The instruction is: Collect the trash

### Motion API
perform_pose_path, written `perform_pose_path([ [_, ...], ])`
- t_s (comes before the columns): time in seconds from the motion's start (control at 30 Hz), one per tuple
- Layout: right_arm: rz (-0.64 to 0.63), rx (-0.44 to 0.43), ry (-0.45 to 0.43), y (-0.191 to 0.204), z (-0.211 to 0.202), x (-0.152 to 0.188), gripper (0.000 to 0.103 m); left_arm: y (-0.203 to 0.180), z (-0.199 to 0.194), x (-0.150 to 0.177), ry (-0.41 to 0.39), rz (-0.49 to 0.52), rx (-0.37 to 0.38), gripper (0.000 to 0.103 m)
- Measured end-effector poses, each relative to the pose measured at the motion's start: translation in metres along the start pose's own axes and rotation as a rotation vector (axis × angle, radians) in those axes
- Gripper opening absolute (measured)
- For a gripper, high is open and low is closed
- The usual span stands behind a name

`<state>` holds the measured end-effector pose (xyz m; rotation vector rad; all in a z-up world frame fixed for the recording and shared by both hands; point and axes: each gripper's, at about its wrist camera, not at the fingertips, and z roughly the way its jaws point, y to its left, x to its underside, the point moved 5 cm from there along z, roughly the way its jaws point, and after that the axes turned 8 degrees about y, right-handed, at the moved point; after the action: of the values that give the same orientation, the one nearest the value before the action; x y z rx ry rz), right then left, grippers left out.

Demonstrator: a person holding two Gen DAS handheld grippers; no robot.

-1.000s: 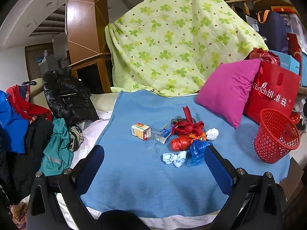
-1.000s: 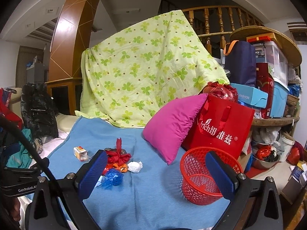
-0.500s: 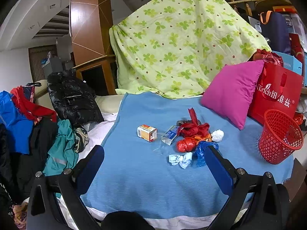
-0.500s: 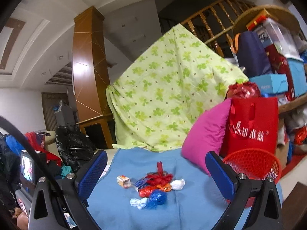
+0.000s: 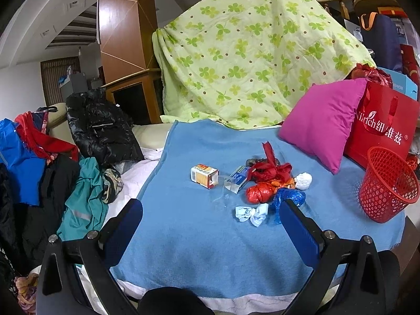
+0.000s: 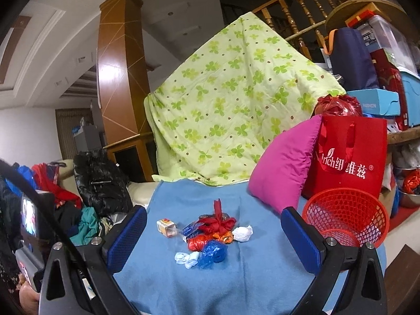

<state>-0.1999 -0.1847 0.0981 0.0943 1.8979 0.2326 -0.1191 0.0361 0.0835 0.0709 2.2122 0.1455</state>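
Over on the left a heap of clothes (image 5: 65,173) spills across the bed, a black puffer jacket (image 5: 101,131) on top at the back. The blue blanket (image 5: 197,236) covers the middle of the bed, and both tongs hang above its near edge with nothing in them: the left tongs (image 5: 210,228) spread wide, the right tongs (image 6: 214,239) just as wide.

The trash sits in a loose cluster near the blanket's centre. Leftmost is a small orange-and-white carton (image 5: 204,176) lying on its side, then a blue-and-clear wrapper box (image 5: 236,182) just beside it. A red knotted bag (image 5: 270,168) lies behind a crumpled red ball (image 5: 258,193), with a pale blue twisted wad (image 5: 252,214) in front, a blue plastic bag (image 5: 288,199) touching the red ball, and a white paper ball (image 5: 304,181) at the right end.

Further right, a magenta pillow (image 5: 323,123) leans against a red shopping bag (image 5: 380,128). The red mesh basket (image 5: 386,183) stands at the blanket's right edge, well apart from the trash.
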Motion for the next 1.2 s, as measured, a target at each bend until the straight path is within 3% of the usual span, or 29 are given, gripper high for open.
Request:
perform_pose_path([
  [0.23,0.013,-0.039,0.082,-0.002,0.032,0.014,0.103,0.008,0.032,0.013,0.068,-0.027,0.008,0.103],
  [0.47,0.116,-0.082,0.282,-0.025,0.108,0.045,0.103,0.025,0.095,0.04,0.22,-0.084,-0.003,0.103],
  [0.7,0.221,-0.151,0.482,-0.038,0.192,0.08,0.103,0.028,0.142,0.062,0.316,-0.088,-0.017,0.103],
  [0.93,0.315,-0.204,0.592,-0.044,0.271,0.097,0.103,0.024,0.174,0.065,0.349,-0.058,0.016,0.103],
  [1.07,0.398,-0.229,0.647,-0.051,0.309,0.106,0.103,0.016,0.192,0.058,0.336,-0.041,0.076,0.103],
  [1.2,0.425,-0.256,0.72,-0.05,0.338,0.121,0.085,-0.003,0.21,0.047,0.317,-0.012,0.157,0.103],
])
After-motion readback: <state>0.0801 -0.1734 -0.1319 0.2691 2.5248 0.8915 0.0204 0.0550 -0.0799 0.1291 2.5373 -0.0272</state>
